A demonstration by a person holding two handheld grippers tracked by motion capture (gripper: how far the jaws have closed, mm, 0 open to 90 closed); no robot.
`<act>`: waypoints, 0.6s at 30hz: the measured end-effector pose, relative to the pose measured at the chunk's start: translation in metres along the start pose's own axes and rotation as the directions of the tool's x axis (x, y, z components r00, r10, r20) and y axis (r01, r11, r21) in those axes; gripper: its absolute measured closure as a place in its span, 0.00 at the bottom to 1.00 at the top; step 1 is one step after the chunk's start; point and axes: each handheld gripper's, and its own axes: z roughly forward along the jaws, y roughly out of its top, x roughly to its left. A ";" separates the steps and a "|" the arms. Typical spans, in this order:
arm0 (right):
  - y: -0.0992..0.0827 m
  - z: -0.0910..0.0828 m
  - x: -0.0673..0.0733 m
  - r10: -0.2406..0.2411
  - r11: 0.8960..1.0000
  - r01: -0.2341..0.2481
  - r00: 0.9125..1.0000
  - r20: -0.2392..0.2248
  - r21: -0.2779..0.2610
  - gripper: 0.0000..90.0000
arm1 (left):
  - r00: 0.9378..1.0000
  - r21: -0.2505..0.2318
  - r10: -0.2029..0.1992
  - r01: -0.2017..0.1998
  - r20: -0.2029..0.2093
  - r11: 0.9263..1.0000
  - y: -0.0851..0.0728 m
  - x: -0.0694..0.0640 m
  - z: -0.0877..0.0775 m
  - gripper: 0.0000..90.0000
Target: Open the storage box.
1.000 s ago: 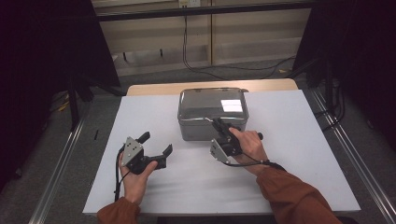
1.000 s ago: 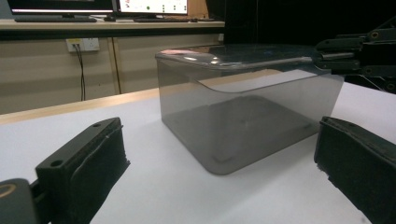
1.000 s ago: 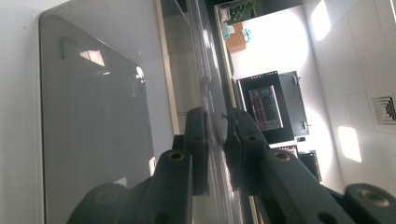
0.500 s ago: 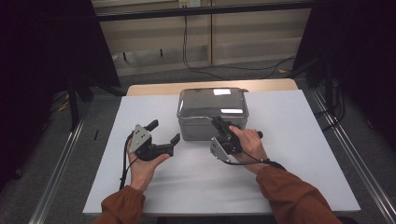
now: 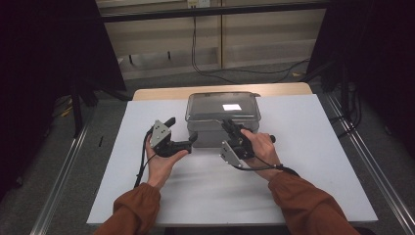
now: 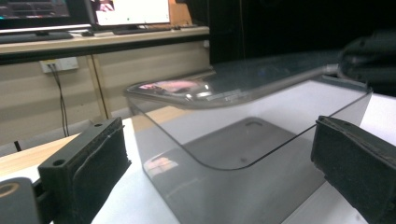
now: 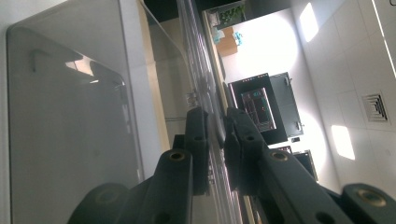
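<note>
While the right gripper point(image 5: 230, 128) is pinching the lid rim of the clear box point(image 5: 222, 117), the wide-open, empty left gripper point(image 5: 182, 133) is flanking its corner; opening seems not yet done.

Right gripper point(image 5: 229, 128) tips hidden against near rim of clear box point(image 5: 222, 117) at frame centre of high view. In right gripper view, box rim point(image 7: 215, 126) sat between 2 jaws, contact itself blurred. Left gripper view cut both pads point(image 6: 88, 168) at bottom and side edges. Box contents could not be told through glare. Both sleeves point(image 5: 303, 205) cut by bottom edge in high view.
</note>
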 end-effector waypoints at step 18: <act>0.000 -0.001 0.005 0.010 1.000 -0.010 1.000 -0.022 0.009 0.88 | 0.991 -0.003 0.133 -0.133 -0.024 0.991 0.007 0.000 0.023 0.28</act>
